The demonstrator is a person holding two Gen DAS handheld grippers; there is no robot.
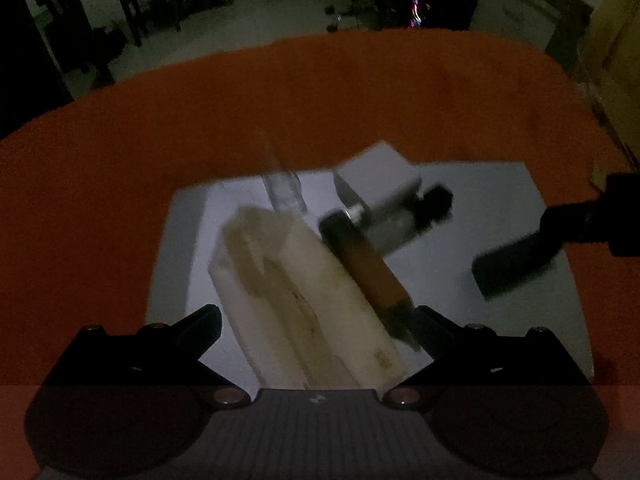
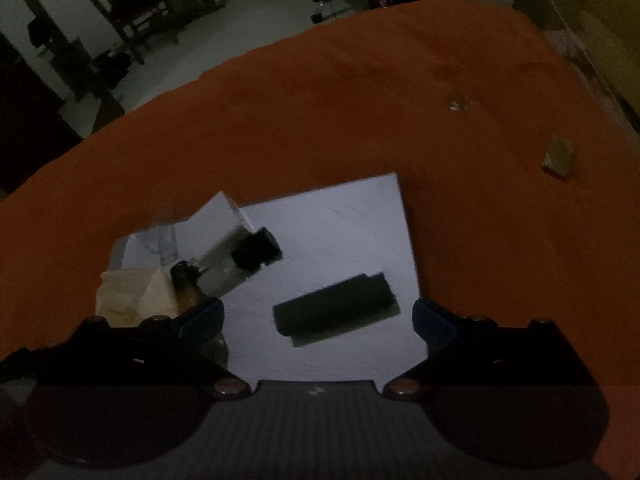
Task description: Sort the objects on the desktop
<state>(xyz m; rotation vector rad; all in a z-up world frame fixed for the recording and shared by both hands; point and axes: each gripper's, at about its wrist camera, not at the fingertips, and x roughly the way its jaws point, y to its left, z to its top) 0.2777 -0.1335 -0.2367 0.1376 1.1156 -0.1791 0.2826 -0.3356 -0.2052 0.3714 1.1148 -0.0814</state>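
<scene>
Dim room; orange tablecloth (image 2: 320,112) bears a white sheet (image 2: 340,240); left gripper (image 1: 318,330) and right gripper (image 2: 318,318) both spread wide, empty

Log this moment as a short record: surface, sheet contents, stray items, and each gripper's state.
surface: orange cloth
sheet: white sheet on the cloth
on sheet: cream box, brown tube beside it, black flat block, white box
stray: small tan piece on the cloth
left gripper: open, over the cream box
right gripper: open, over the black flat block
</scene>
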